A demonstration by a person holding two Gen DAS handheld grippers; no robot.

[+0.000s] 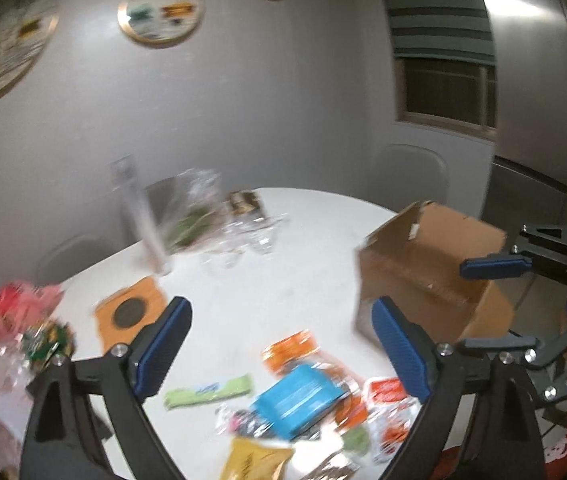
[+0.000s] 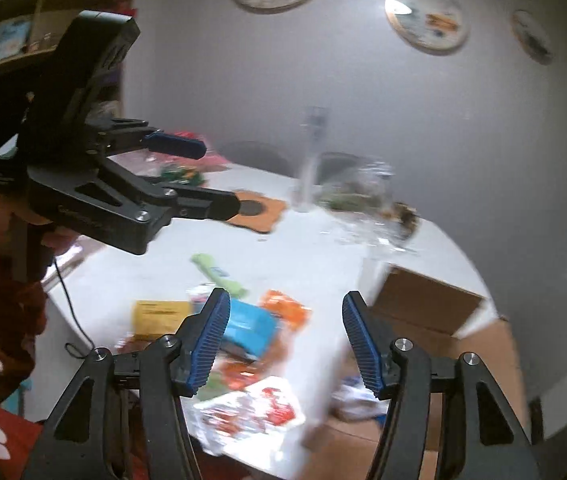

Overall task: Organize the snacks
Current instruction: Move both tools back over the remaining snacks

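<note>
Hovering above the white round counter (image 1: 303, 240), the left claw (image 1: 279, 356) gapes wide and empty, as does the right claw (image 2: 285, 344). Crinkly snack packets lie heaped at the counter's near edge, a blue rectangular packet (image 1: 299, 400) topmost. An open brown cardboard box (image 1: 431, 268) sits at the right edge.

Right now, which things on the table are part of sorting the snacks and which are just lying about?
For the job:
- cardboard box
- blue packet
- green bar
- yellow packet
- orange packet
- red-and-white packet

Lying about:
- orange coaster
- clear vase
- crumpled plastic wrap
- wall plates
</note>
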